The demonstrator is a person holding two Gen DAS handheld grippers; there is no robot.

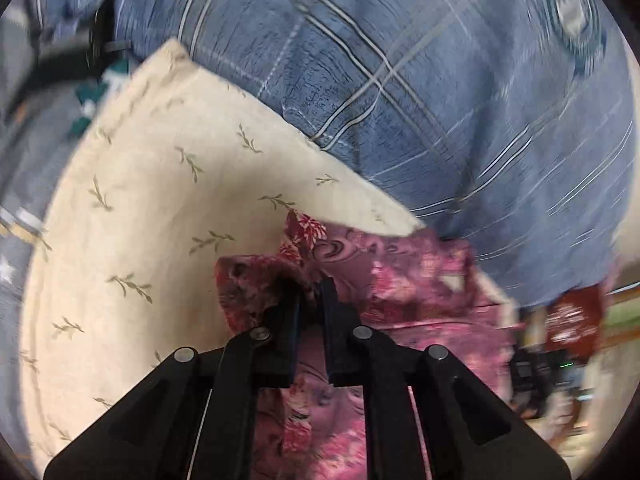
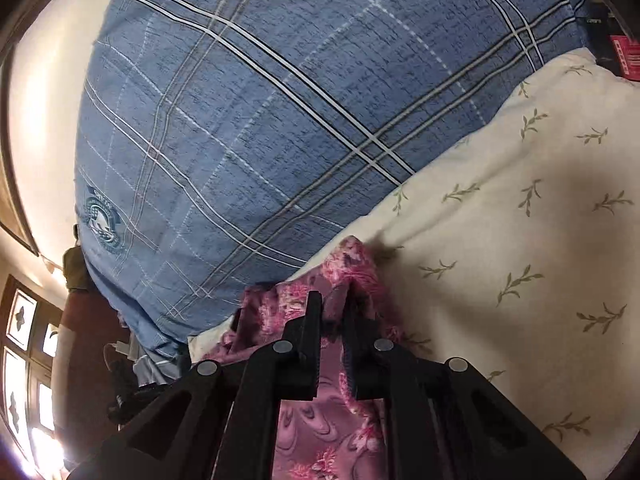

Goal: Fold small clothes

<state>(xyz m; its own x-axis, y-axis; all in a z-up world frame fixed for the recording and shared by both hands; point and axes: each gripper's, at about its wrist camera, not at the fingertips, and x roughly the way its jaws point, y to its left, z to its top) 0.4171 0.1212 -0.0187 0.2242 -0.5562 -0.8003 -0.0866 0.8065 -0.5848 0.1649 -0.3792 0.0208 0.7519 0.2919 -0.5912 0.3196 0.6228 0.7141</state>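
A small pink floral garment (image 1: 384, 280) lies over a cream sheet with a green leaf print (image 1: 152, 200). My left gripper (image 1: 310, 292) is shut on a bunched edge of the garment, with cloth pinched between its black fingers. In the right wrist view the same garment (image 2: 320, 432) runs under and between the fingers, and my right gripper (image 2: 334, 304) is shut on another edge of it, above the cream sheet (image 2: 520, 240). The rest of the garment is hidden beneath both grippers.
A blue plaid cover (image 1: 400, 80) spreads over the bed behind the cream sheet, also in the right wrist view (image 2: 260, 120). A dark red item and dark gear (image 1: 560, 340) sit at the right edge. A window (image 2: 28, 360) and wall lie at left.
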